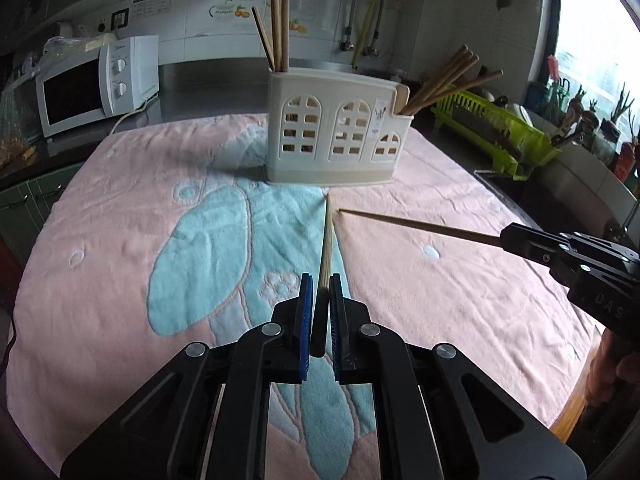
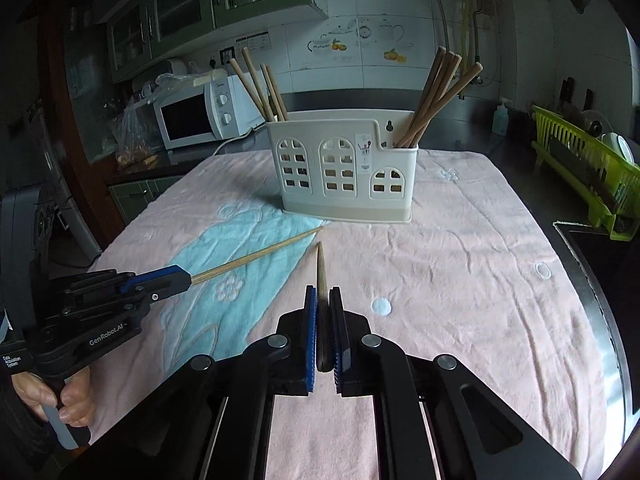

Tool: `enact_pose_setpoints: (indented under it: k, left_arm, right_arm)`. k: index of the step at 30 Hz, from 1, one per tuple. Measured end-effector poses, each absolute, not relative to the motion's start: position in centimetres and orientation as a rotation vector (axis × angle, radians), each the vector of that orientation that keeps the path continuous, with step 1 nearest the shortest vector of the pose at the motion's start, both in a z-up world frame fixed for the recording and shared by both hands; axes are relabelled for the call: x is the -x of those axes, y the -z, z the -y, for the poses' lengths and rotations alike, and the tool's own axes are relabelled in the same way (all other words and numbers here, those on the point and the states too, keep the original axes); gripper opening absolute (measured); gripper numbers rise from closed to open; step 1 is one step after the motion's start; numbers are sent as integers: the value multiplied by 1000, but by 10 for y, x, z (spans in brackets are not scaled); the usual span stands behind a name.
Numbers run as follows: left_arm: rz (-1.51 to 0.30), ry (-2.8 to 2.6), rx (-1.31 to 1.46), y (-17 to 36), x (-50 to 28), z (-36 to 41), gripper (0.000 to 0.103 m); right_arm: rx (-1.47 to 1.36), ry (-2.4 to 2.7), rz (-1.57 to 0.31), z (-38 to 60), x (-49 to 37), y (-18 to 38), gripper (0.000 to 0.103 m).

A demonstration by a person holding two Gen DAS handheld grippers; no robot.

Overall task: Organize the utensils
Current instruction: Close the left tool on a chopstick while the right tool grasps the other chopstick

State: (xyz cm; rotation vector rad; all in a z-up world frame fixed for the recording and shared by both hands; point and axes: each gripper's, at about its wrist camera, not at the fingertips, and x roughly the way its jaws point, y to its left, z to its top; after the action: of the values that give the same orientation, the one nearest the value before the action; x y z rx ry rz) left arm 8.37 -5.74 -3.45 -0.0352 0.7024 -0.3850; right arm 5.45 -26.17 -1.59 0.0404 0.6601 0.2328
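A pink towel [image 1: 120, 240] with pale blue leaf shapes covers the tabletop [image 2: 600, 292]. Behind it runs a tiled wall, with a white microwave [image 1: 96, 84] at 10 o'clock in the left view and a green dish rack [image 1: 496, 136] at 2 o'clock. A cream holder [image 1: 336, 140] with arched window cut-outs stands on the towel at 12 o'clock, holding wooden chopsticks in its left compartment [image 1: 276, 24] and more in its low right compartment [image 1: 448, 80].

The left claw [image 1: 319, 284] is pinching one chopstick [image 1: 326, 236], which points straight toward the holder at 12 o'clock, its tip close to the holder's base. The right claw [image 2: 323, 294] is pinching a second chopstick [image 2: 320, 268], which also points to 12 o'clock, its tip above the towel well short of the holder.

The left view shows the right claw [image 1: 505, 240] coming in from 3 o'clock, the two chopstick tips near each other but apart. Only the right view shows green glass-front cabinets [image 2: 208, 4] high at 11 o'clock, a plastic bag [image 2: 132, 136] beside the microwave, and the person's left hand [image 2: 60, 396] on the handle at 8 o'clock. Only the left view shows the bright window [image 1: 592, 40] and plants at 2 o'clock.
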Motion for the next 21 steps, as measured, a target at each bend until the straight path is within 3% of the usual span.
enact_pose_setpoints:
  k: [11,13,21]
  left_arm:
    - [-610,395,63,-1,-97,52,6]
    - [-608,400,62,-5,-100,50,1]
    - [-725,445,11,23,-98,51,6]
  right_arm:
    - [-72,-247,-585,269,-81,-17,6]
    - [-65,-240,-576,271,-85,-23,6]
    - [-67,-248,-583,271,-88,-20,6]
